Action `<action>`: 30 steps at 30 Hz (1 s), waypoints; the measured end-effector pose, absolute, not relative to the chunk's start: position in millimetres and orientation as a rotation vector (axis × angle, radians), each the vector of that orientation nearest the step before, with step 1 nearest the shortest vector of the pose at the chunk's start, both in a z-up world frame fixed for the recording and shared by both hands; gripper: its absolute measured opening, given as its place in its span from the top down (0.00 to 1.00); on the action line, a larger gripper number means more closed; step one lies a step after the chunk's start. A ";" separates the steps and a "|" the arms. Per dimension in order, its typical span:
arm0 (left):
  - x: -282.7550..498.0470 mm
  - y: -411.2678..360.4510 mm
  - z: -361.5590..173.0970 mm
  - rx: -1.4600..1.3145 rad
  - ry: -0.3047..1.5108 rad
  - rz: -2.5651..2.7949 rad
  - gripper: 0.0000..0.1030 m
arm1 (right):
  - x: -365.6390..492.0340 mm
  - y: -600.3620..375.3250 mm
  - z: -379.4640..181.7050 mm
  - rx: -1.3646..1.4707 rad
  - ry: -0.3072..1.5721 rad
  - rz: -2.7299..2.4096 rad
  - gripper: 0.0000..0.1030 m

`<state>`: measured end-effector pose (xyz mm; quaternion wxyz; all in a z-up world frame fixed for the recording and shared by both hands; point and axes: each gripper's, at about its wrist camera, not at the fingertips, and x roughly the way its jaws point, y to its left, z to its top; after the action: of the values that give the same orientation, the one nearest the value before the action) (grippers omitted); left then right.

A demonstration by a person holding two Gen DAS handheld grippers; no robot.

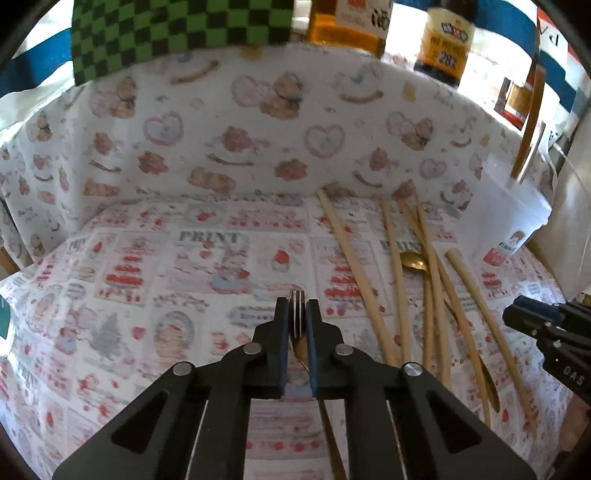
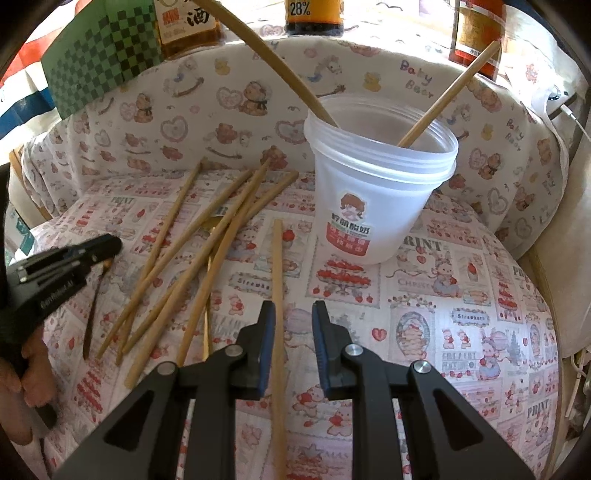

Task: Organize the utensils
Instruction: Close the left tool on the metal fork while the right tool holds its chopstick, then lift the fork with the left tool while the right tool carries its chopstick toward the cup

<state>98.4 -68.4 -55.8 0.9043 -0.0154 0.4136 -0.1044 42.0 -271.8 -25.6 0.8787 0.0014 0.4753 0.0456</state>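
Observation:
My left gripper [image 1: 297, 301] is shut on a metal fork [image 1: 297, 321]: its tines stick up between the pads and its gold handle hangs down beneath. The right wrist view shows that left gripper [image 2: 109, 245] at the left with the fork [image 2: 90, 317] dangling from it. My right gripper [image 2: 293, 314] is open just above the cloth. A single wooden chopstick [image 2: 277, 266] lies between its fingers, close to the left one. Several more chopsticks [image 2: 192, 251] lie crossed over a gold spoon [image 1: 413, 260]. A translucent plastic cup [image 2: 369, 206] holds two chopsticks.
A printed cloth [image 2: 461, 314] covers the round surface, with a padded teddy-bear cushion [image 1: 240, 122] rising behind it. Bottles [image 1: 443, 40] and a green checkered box [image 1: 166, 33] stand beyond the cushion. A hand [image 2: 33, 369] grips the left tool.

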 end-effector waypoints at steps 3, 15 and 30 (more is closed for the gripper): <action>95.4 -53.4 -46.0 -0.089 0.857 -0.238 0.94 | 41.2 -275.9 -24.5 0.013 0.988 0.093 0.82; 76.6 -2.3 -18.4 -0.195 0.762 -0.246 0.99 | 52.3 -269.8 -13.3 0.059 1.014 0.135 0.82; 19.1 -19.8 29.0 -0.043 0.377 -0.054 0.99 | 100.5 -231.3 -35.1 -0.119 1.062 0.046 0.82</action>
<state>19.1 -19.8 29.0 0.9817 -0.0213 0.1876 -0.0270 100.5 -231.3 -35.1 0.8603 -0.0565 0.5061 0.0221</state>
